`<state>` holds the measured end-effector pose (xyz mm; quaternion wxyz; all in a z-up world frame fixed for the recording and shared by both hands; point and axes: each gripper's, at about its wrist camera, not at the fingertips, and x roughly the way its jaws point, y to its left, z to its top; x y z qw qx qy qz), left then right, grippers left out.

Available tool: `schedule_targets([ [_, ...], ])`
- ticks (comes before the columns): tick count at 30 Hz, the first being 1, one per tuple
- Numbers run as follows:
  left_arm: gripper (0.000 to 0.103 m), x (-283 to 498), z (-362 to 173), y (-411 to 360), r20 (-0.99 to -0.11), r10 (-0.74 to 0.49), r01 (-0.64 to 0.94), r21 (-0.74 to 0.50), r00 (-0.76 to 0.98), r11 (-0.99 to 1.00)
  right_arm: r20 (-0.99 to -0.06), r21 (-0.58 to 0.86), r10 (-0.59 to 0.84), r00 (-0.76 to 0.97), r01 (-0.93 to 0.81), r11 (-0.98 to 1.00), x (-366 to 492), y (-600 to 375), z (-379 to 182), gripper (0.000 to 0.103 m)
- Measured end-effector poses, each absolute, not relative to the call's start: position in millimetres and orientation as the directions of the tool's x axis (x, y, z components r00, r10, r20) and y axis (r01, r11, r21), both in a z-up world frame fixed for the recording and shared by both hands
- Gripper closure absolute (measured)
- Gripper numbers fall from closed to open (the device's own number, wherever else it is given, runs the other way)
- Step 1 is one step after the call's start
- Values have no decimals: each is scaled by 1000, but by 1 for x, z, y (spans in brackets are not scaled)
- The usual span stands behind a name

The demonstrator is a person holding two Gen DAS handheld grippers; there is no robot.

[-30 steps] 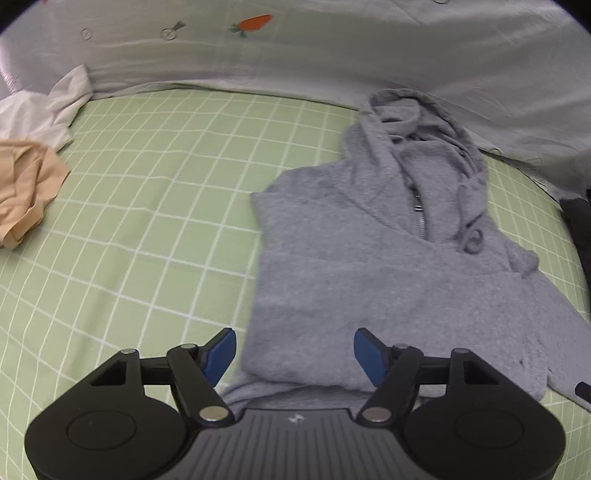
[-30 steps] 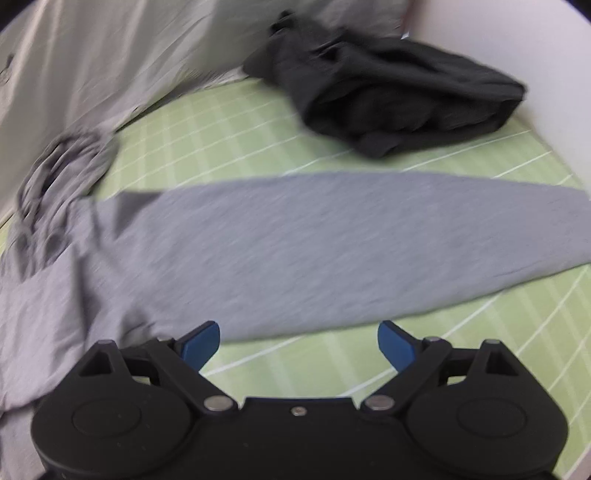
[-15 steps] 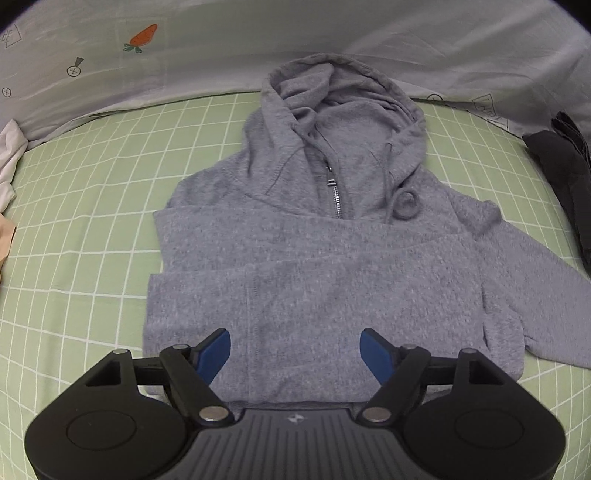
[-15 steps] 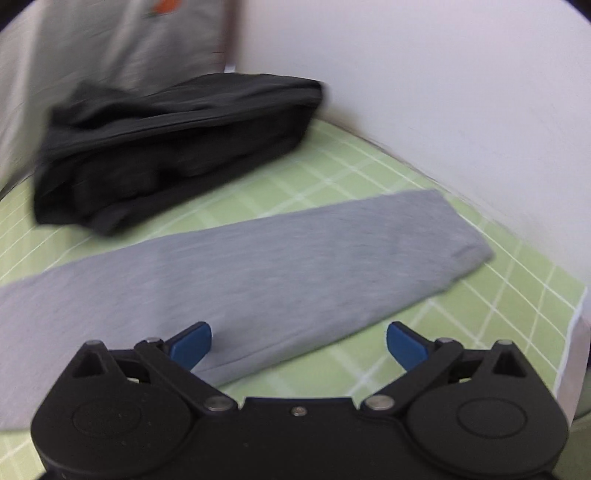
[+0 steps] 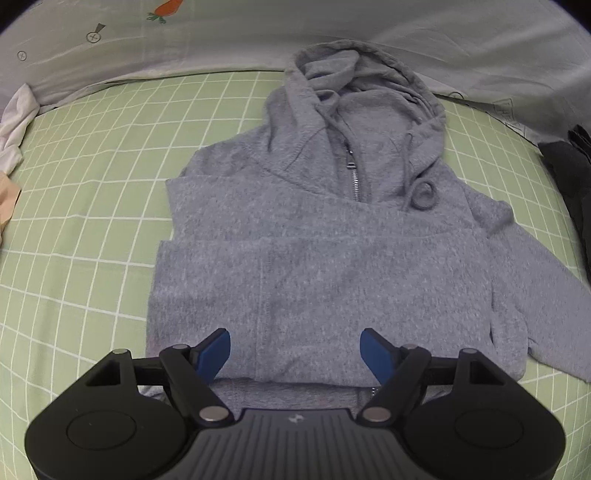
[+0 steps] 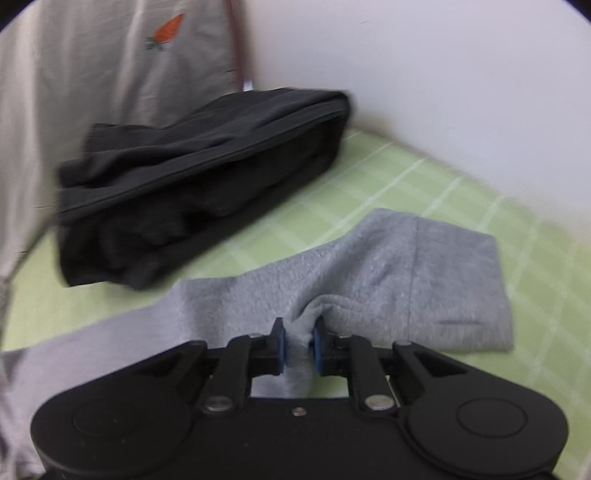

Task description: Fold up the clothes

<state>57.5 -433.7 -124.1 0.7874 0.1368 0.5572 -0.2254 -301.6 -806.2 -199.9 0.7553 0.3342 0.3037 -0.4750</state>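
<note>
We are working on a grey hoodie that is lying face up on the green checked bedsheet, its hood pointing to the far side toward the pale sheet with the carrot print. Its left side is lying folded in over the body, and the zip is showing below the hood. Our left gripper is hanging over the near hem of the hoodie with its jaws spread wide and released, both blue pads clear of the cloth. Our right gripper is out along the sleeve, which is stretching off to the right; its jaws have just been closing and are now pinching a raised fold of grey fabric near the cuff. Beyond the sleeve, a pile of black clothing is sitting on the far side by the white wall. Some white and beige garments are lying at the far left edge of the bed.
</note>
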Motion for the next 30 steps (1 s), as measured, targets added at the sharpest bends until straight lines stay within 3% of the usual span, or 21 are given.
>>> schedule_targets([
  [9, 25, 67, -123, -409, -934, -201, 452, -48, 297, 891, -753, 315, -265, 602, 683, 659, -184, -699, -190, 93],
  [11, 25, 68, -124, -404, -933, -204, 441, -56, 296, 896, -751, 275, -258, 607, 644, 714, -171, -682, -182, 91],
  [12, 25, 69, -124, -401, -933, -206, 437, -61, 293, 897, -751, 252, -257, 608, 624, 739, -165, -675, -178, 85],
  [15, 25, 70, -125, -394, -933, -214, 425, -75, 289, 902, -750, 181, -255, 611, 560, 808, -148, -651, -167, 51],
  [17, 25, 71, -127, -390, -934, -215, 415, -82, 284, 906, -738, 151, -307, 601, 591, 793, -153, -652, -160, 48],
  [19, 25, 72, -130, -388, -936, -215, 409, -88, 278, 908, -741, 155, -346, 576, 647, 747, -160, -660, -159, 33],
  [27, 25, 73, -135, -386, -941, -211, 408, -89, 264, 908, -757, 369, -257, 600, 718, 590, -165, -694, -172, 25],
  [30, 25, 72, -136, -386, -942, -206, 412, -83, 265, 907, -755, 391, -245, 608, 718, 575, -157, -695, -176, 30],
])
